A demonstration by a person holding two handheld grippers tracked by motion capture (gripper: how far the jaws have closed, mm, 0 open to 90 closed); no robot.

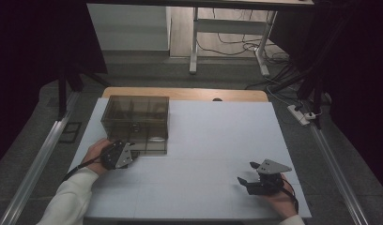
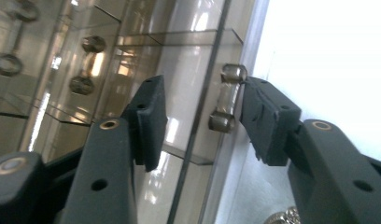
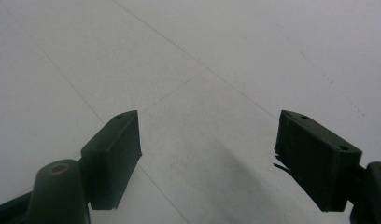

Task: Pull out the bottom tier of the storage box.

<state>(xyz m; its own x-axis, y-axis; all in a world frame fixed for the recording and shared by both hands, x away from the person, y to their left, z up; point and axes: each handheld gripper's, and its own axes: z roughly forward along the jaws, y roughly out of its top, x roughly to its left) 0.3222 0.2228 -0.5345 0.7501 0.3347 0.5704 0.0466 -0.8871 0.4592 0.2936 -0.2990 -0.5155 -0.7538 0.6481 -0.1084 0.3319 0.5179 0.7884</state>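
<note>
Drawer handle [image 2: 228, 97] lies between my left gripper's [image 2: 200, 121] open jaws, probably untouched; right gripper [image 3: 207, 158] open, empty.

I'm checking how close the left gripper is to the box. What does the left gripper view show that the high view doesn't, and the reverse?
Left gripper view: a small clear handle on a drawer front sits between the open left gripper jaws, not yet clamped.

High view: the whole smoky clear drawer box on the white table, and the right gripper open, far from the box.

Both: the left gripper at the box front.
</note>
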